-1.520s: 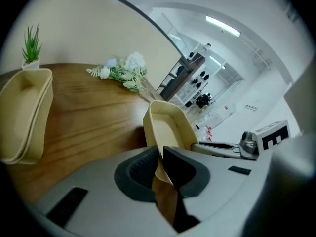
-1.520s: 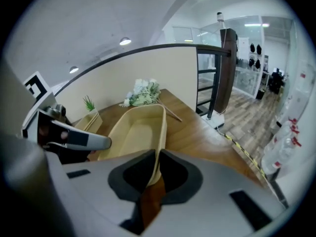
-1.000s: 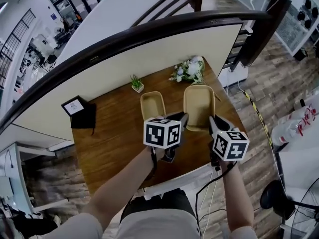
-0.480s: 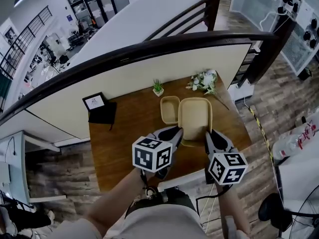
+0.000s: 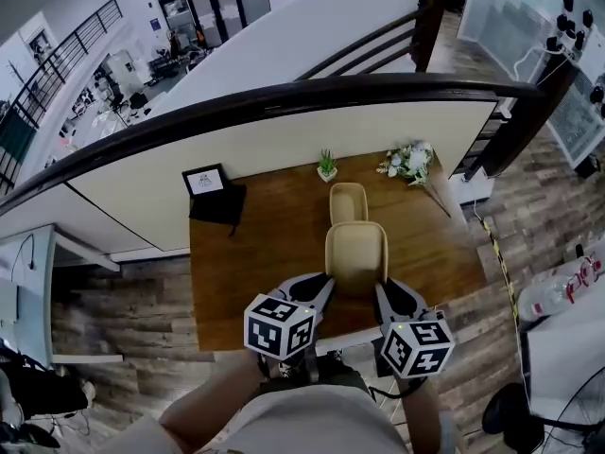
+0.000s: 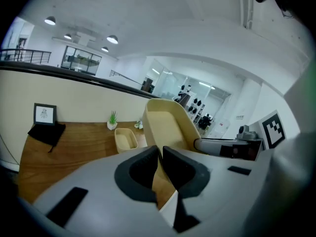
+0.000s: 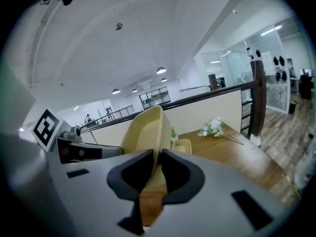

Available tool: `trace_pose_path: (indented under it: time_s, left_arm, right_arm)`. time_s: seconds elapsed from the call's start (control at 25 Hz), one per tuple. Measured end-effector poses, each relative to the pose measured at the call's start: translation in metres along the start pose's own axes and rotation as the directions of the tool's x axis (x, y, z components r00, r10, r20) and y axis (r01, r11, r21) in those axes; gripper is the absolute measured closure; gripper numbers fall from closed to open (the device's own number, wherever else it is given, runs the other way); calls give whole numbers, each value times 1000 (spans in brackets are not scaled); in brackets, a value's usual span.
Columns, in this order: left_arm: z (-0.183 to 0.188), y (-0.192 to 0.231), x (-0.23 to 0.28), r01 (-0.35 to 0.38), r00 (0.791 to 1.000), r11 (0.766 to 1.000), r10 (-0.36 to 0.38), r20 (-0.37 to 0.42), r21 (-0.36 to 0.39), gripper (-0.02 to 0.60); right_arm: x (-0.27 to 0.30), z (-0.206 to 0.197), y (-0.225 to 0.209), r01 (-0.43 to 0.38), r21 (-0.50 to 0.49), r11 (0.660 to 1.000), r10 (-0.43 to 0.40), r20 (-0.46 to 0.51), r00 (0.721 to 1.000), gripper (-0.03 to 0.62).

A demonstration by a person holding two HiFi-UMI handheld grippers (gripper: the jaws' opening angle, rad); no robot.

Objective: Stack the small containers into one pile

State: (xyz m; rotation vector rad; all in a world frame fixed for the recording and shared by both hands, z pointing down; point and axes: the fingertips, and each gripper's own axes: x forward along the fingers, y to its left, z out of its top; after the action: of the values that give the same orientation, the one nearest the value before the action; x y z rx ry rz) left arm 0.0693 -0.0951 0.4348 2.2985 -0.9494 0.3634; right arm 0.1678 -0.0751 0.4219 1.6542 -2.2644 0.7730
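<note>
The left tongs (image 5: 321,284) and right tongs (image 5: 386,293) are both clenched on 1 tan container (image 5: 356,253). Each pair pinches a thin side wall of it, the left tongs on its left wall, the right tongs on its right wall. The left gripper view shows the pads (image 6: 148,157) pressed to the wall, and so does the right gripper view (image 7: 170,162). The container hangs between the 2 tongs, clear of the wooden table (image 5: 255,263), with its open side tilted up toward the person.

Straight ahead of the tongs, a second, smaller container (image 5: 347,201) lies flat on the wood. In the head view its near end meets the far rim of the held one.

The table's near edge runs just under the tongs. Bare wood spreads wide to the left of the left tongs and to the right of the right tongs. Farther ahead, by the far edge, stands a small potted plant (image 5: 327,166). A bunch of flowers (image 5: 408,162) lies ahead to the right, and a framed picture (image 5: 204,180) ahead to the far left. A cream wall panel (image 5: 284,145) closes off the far edge.
</note>
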Motion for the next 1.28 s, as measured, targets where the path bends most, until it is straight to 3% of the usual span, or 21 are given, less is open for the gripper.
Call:
trace_pose_path:
  time_s: [0.36,0.68,0.84,1.0,1.28]
  left_arm:
    - [16,19,-13,-29,999,999,28,44,30,548]
    - [67,45,20,-51,995,996,44,92,79,548]
    - [91,61,43,-25,995,999,23,97,29,546]
    - [111,81,75,-40,995,999,38,93,19,546]
    - [99,131,146,-81,997,991,79,-18,-111,548]
  right_arm:
    - [23,5,14,-21,10,1000,21,-3,1000,542]
    - [71,53,-9,-55,87,995,52,35,998,548]
    - [103,75,-26,-69,61,996,68,18,998,554]
    - [141,84,-46,-16,10,1000,16,-28,999,559]
    - [209,64,-88,26,60,998,-16,-162,987,562]
